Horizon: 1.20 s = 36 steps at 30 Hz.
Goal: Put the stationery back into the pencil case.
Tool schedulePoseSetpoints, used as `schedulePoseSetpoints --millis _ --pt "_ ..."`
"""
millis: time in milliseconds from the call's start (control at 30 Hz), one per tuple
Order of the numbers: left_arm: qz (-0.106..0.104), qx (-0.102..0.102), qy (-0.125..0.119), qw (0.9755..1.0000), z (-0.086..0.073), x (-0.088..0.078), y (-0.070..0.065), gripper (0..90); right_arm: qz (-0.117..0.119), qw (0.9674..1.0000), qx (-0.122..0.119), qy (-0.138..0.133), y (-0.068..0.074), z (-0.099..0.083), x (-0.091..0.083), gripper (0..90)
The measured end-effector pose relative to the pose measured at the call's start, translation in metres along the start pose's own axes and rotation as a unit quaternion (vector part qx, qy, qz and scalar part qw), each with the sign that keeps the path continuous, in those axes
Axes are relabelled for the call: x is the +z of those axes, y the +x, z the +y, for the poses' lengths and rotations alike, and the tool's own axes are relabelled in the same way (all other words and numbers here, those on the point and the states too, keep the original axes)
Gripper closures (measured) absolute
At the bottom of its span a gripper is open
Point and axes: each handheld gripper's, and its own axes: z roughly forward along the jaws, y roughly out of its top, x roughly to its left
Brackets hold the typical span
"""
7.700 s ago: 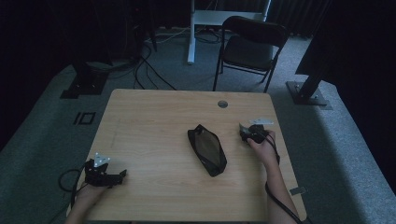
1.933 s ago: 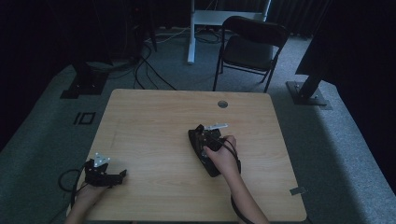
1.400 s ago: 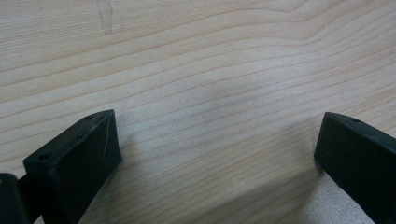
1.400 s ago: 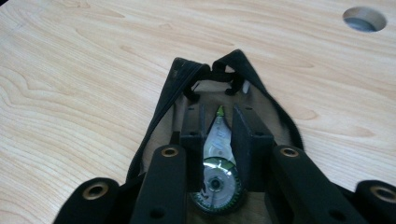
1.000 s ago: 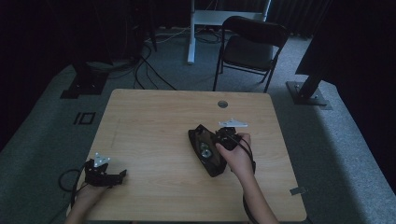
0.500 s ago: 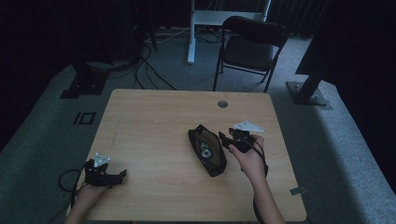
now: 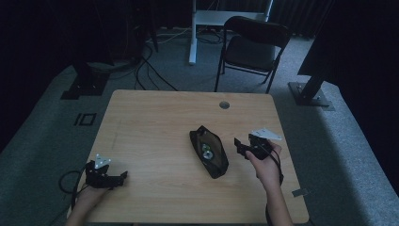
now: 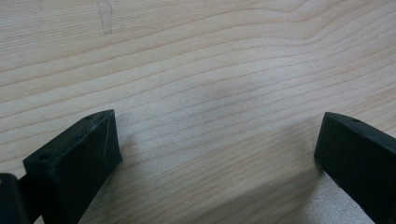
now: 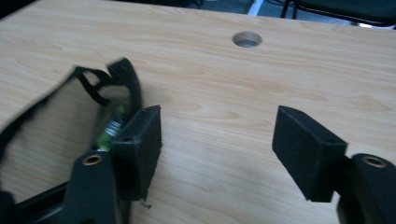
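**Pouch loaded & let go, right gripper off to the side**

While the left gripper point(image 7: 123, 176) is parked at the near-left corner of the table point(image 7: 155, 113), jaws spread wide over bare wood w/ nothing between them, the action is seen mid-table. The black pouch point(image 7: 209, 151) is laid flat at about the centre, mouth gaping, & something small w/ a green and silvery look can be made out inside point(image 7: 206, 150); exactly what it is can't be told. So the putting-in looks done, judged from that. Left to do, prob.: closing the pouch, if that's wanted.

The right gripper point(image 7: 241, 148) is held just right of the pouch, apart from it in the high view. Its jaws have just been opening; a clear gap is shown between the pads in the right gripper view, only tabletop between them, nothing gripped. The pouch rim point(image 9: 126, 77) is seen just beyond one pad point(image 9: 144, 140). Further back, the cable hole point(image 7: 224, 104) sits untouched near the far edge.
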Motion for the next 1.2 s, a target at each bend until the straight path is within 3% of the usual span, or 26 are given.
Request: schedulePoseSetpoints --millis 67,167,400,633,767,900,1033,1200 --pt "0.000 0.000 -0.001 1.0000 0.000 0.000 0.000 0.4 -0.002 0.9999 -0.007 0.008 -0.006 -0.004 0.000 29.6" --pt "0.000 0.000 -0.001 1.0000 0.000 0.000 0.000 0.5 -0.012 0.9997 0.008 0.021 -0.014 -0.012 0.000 23.8" --pt "0.000 0.000 -0.001 1.0000 0.000 0.000 0.000 0.4 -0.019 0.9992 -0.021 0.030 -0.027 -0.028 0.001 14.9" --pt "0.000 0.001 0.000 1.0000 0.000 0.000 0.000 0.4 -0.015 0.9993 0.003 0.033 -0.041 -0.047 -0.001 13.3" --pt "0.000 0.001 0.000 1.0000 0.000 0.000 0.000 0.4 -0.016 0.9983 -0.015 0.054 -0.044 -0.058 -0.001 12.2" --pt "0.000 0.001 0.000 1.0000 0.000 0.000 0.000 0.4 -0.014 0.9978 -0.016 0.062 -0.047 -0.067 -0.002 12.2" --pt "0.000 0.001 0.000 1.0000 0.000 0.000 0.000 0.4 -0.023 0.9954 -0.040 0.084 -0.051 -0.078 -0.005 10.8" --pt "0.000 0.001 0.000 1.0000 0.000 0.000 0.000 0.4 -0.003 0.9950 -0.022 0.098 -0.056 -0.091 -0.006 9.9"
